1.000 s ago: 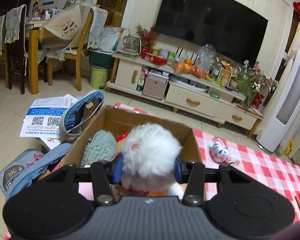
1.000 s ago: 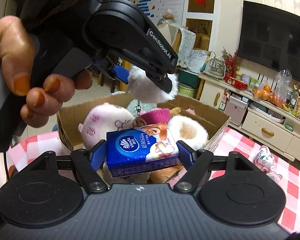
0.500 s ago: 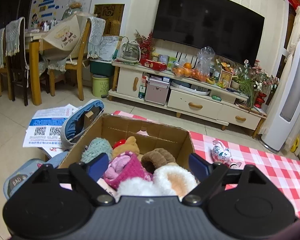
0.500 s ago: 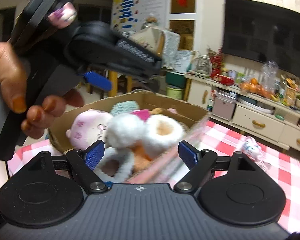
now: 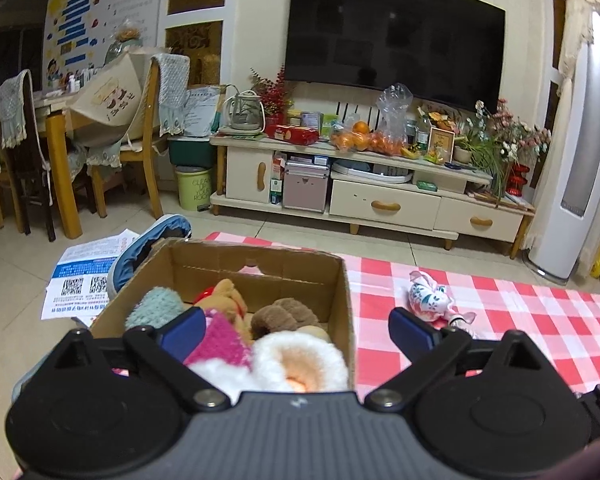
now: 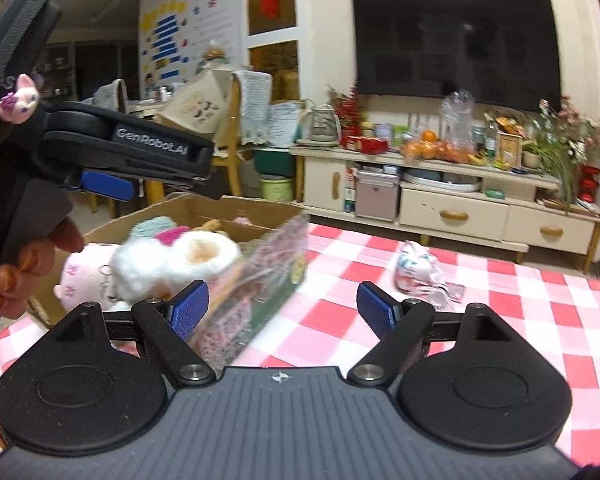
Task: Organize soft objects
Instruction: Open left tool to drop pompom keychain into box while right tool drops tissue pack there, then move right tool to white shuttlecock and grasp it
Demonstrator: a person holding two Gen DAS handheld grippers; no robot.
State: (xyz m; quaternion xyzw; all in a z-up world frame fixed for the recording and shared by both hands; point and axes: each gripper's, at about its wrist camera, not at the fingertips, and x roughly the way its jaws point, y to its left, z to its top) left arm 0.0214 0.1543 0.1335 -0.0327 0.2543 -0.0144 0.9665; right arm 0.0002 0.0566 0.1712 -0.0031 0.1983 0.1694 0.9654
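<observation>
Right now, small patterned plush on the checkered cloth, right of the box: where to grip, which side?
Both grippers are open and empty. Take the patterned plush across its rounded body, probably with the right gripper, coming from above. It lies flat on the tablecloth, clear of the cardboard box, so both flanks look free. Avoid the thin trailing end by its near right; it looks floppy.

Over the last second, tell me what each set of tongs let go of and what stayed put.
The left tongs released the white fluffy toy, which now lies in the cardboard box; their jaws stand open and empty. The right tongs let go of the blue tissue pack, which is no longer visible, and are open too. The box and the small patterned toy on the checkered tablecloth stayed put.
</observation>
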